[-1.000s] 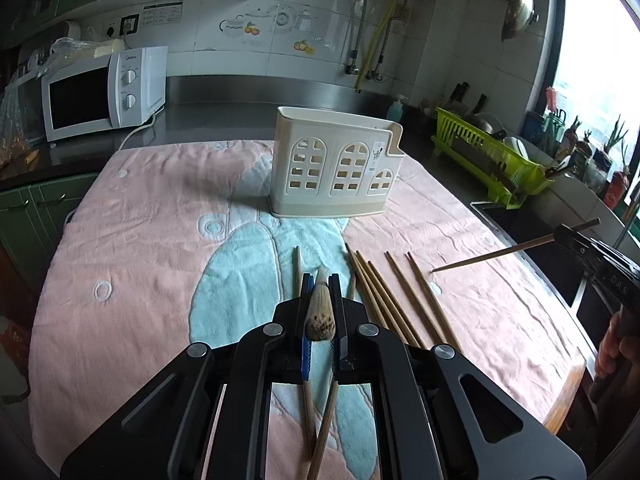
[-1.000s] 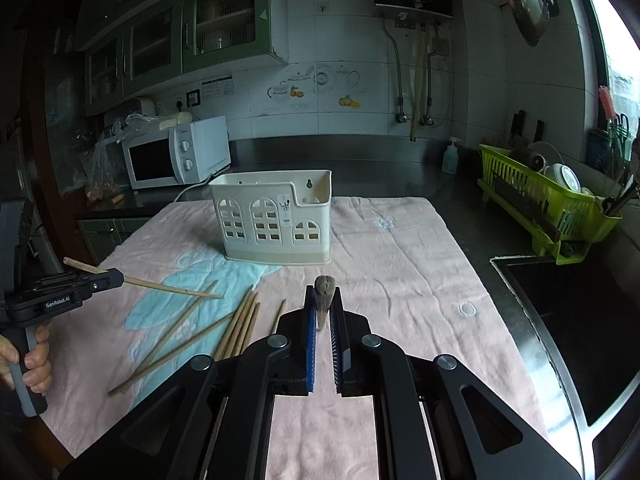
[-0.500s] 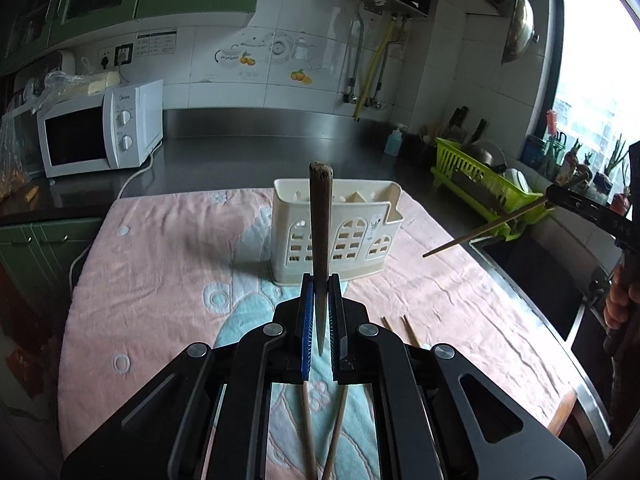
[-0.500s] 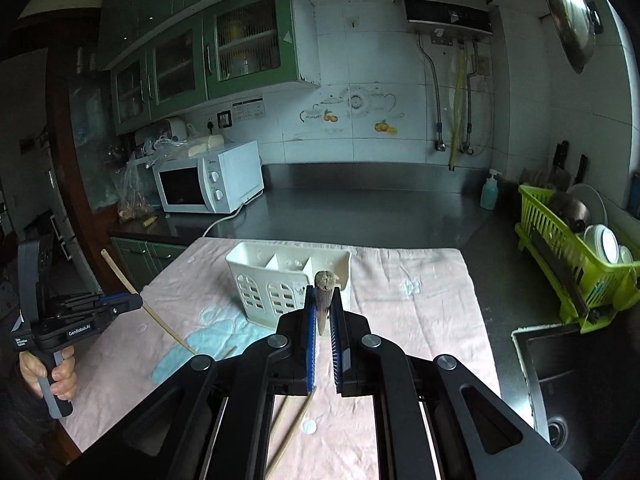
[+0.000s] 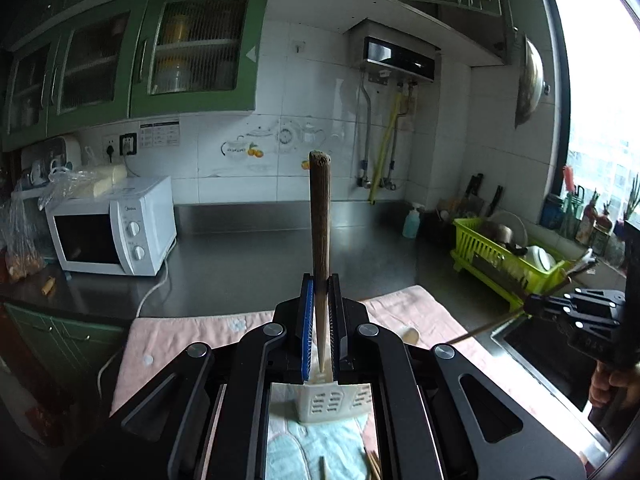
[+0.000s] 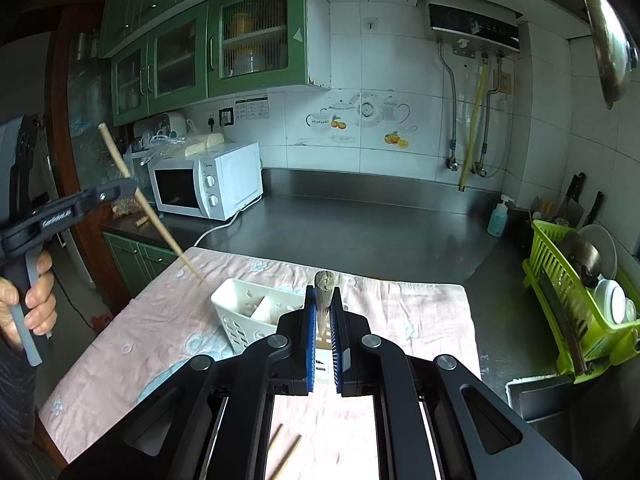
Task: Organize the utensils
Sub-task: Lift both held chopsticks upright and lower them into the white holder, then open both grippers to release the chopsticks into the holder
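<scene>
- The left gripper (image 5: 320,322) is clamped on a chopstick (image 5: 320,216) that stands nearly upright between its pads, thick end up and thin tip down past the jaws.
- The right gripper (image 6: 325,320) likewise pinches its own chopstick (image 6: 325,285), seen almost end-on.
- The white utensil holder (image 6: 240,310) sits just ahead of and below both sets of jaws on the pink towel (image 6: 420,312); more chopsticks (image 6: 286,456) lie loose on the towel beneath the right gripper.
- To do this step well, I judge each tip should be brought over an open compartment before lowering, keeping the stick steep so it clears the divider walls.
- Let go only once the tip is inside the rim, one side at a time, so the two sticks do not cross.
- Both grippers point slightly downward toward the holder; in the right view the person's left hand (image 6: 32,300) grips its handle off to the left side, stick angled down toward the holder.
</scene>
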Demonstrator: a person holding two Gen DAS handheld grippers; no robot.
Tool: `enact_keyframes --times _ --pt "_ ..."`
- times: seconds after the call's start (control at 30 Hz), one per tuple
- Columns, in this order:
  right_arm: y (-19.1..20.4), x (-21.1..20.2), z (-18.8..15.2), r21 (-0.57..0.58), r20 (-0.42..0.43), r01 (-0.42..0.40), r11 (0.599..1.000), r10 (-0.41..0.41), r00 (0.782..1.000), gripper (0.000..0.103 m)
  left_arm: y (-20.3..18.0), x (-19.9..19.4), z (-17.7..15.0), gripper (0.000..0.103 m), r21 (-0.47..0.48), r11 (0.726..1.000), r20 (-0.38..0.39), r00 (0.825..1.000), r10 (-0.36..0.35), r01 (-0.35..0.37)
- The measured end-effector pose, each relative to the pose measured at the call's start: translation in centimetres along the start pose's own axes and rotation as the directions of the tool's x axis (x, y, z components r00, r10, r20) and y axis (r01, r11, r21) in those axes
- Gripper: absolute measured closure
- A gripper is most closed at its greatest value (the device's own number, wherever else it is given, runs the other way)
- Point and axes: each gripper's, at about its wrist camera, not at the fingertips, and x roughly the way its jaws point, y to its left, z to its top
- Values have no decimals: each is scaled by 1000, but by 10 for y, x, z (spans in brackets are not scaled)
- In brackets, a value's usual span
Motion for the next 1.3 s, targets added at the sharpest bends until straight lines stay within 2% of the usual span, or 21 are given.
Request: enact_keyframes --times 0.13,0.33,0.53,0.7,0.77,0.8,0.87,0.97,1.13,1.3 --pt "-2 24 3 0 -32 -12 1000 12 999 97 5 37 3 97 -19 1000 -46 999 18 -19" --pt "-2 58 0 -6 -93 -19 1000 18 995 97 14 83 -9 97 -47 999 -146 989 14 -21" --pt "1 88 -6 -9 -159 -25 1000 23 987 96 11 105 -26 97 -37 999 -205 979 17 -25" --pt "3 101 -12 -2 -176 -22 1000 21 984 96 15 112 -33 97 -52 998 -225 974 6 -18" --pt "3 101 -13 7 -169 -17 1000 18 985 90 16 112 -34 93 -56 998 -221 975 9 -22" --pt "3 100 -13 7 -162 -14 1000 15 987 81 16 110 -34 92 -59 998 -218 976 2 -15" --pt "3 94 -14 -3 -139 9 1000 -9 990 74 16 106 -34 84 -63 998 -212 977 -3 -11" --pt "5 76 -15 1 -106 22 1000 -22 994 74 15 91 -34 73 -63 998 -187 982 2 -14" --pt "14 33 -31 -3 -46 52 999 -52 998 71 12 51 -42 69 -51 999 -154 988 -1 -7" --pt "34 -1 -72 -8 -44 57 998 -57 997 70 9 7 -73 66 -15 1000 -155 988 11 -13"
